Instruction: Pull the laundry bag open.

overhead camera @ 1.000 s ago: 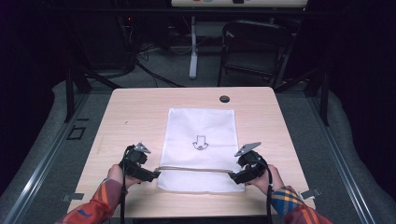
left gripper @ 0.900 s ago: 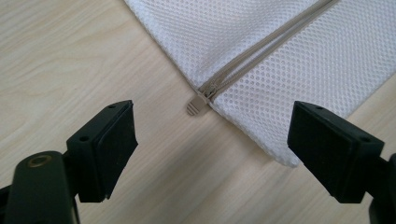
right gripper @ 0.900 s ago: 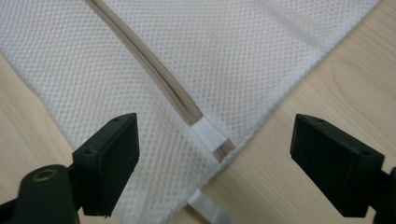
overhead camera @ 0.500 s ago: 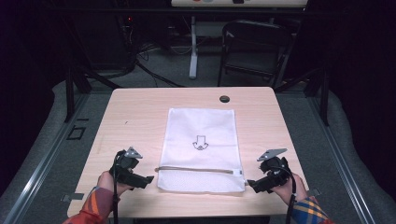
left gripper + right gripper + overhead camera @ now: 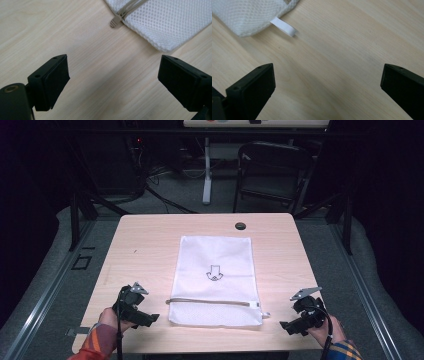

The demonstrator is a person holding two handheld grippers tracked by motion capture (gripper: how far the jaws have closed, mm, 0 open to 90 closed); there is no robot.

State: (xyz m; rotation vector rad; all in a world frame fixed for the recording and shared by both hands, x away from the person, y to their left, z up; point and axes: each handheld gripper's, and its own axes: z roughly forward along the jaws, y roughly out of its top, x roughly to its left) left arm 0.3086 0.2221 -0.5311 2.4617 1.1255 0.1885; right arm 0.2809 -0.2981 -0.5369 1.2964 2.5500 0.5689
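1. Item: white mesh laundry bag [image 5: 215, 280], lying flat at the middle of the wooden table [image 5: 145, 245], arrow mark up, zipper [image 5: 210, 302] running across its near end, closed as far as can be judged
2. Left gripper [image 5: 145, 318]: jaws have just been opening and stand wide, nothing between them; rests near the bag's near-left corner, apart from it. The zipper pull [image 5: 115, 22] lies just ahead in the left gripper view
3. Right gripper [image 5: 289, 327]: jaws have just been opening, wide and empty, well apart from the near-right corner and its white tag [image 5: 284, 26]
4. Handling note: both hands appear to be clearing off; keep the jaws spread and low cables away from the mesh, so the bag stays flat and square
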